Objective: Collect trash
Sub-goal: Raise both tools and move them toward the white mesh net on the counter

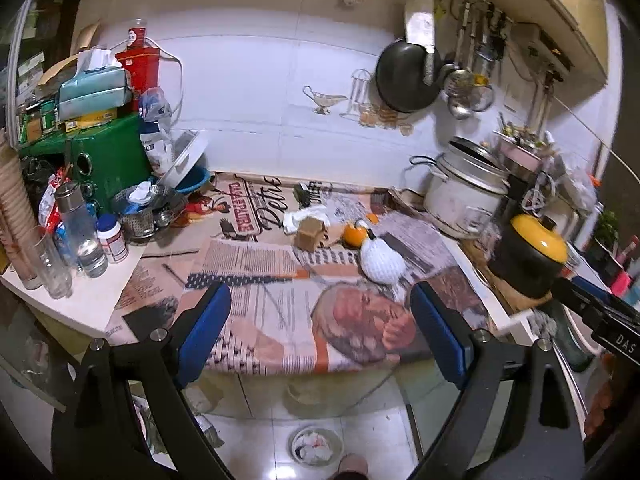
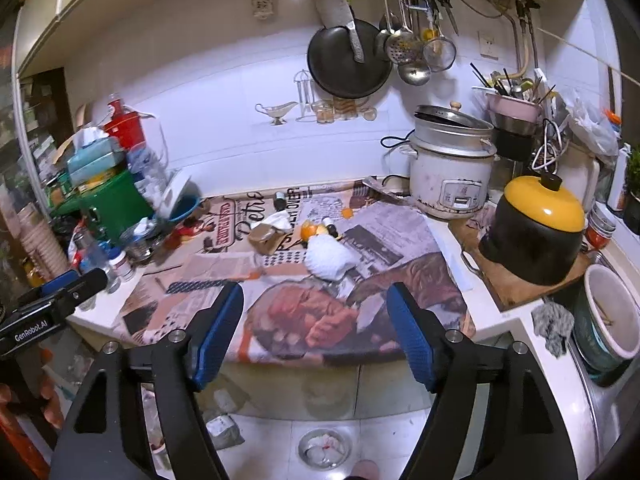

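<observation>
Trash, crumpled white tissue beside orange peel, lies on newspaper; both hand-held grippers spread, empty

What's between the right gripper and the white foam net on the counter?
Only bare newspaper lies between the open right gripper and the foam net; the right wrist view shows it.
</observation>
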The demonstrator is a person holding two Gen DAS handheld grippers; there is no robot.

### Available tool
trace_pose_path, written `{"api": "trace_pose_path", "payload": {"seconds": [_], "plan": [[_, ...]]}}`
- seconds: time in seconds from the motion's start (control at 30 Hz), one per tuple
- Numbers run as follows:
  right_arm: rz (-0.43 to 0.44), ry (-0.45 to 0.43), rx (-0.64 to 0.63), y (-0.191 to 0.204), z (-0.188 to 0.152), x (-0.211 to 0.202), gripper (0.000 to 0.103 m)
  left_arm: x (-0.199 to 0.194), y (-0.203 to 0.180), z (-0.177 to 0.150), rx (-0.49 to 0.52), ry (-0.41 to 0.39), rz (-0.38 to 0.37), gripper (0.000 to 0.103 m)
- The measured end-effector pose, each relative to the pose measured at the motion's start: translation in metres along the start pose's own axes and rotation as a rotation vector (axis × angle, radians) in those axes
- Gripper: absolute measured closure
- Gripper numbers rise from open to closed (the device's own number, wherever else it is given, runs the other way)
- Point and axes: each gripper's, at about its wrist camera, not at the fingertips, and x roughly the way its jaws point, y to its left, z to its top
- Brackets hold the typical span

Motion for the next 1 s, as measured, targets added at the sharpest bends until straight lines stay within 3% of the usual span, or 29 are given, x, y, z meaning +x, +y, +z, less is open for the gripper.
{"api": "trace_pose_path", "payload": {"seconds": [0.2, 0.4, 0.57, 0.77, 1.0], "plan": [[0.041, 0.073, -0.023, -0.035, 0.030, 0.050, 0.032, 0.062, -0.026, 0.028, -0.024, 0.039, 0.023, 0.012], [0.100, 0.157, -0.109, -0.065, 0.054, 0.109, 0.032, 0.120, -0.045, 0.050, -0.097, 0.063, 0.102, 0.012], [0.132, 0.234, -0.136, -0.076, 0.057, 0.155, 0.032, 0.175, -0.047, 0.051, -0.145, 0.154, 0.130, 0.012], [0.181, 0.358, -0.054, -0.084, 0.049, 0.207, 0.032, 0.225, -0.037, 0.047, -0.143, 0.241, 0.156, 0.012], [0.101, 0.457, 0.125, -0.088, 0.038, 0.257, 0.032, 0.289, -0.013, 0.055, -0.039, 0.323, 0.127, 0.012]]}}
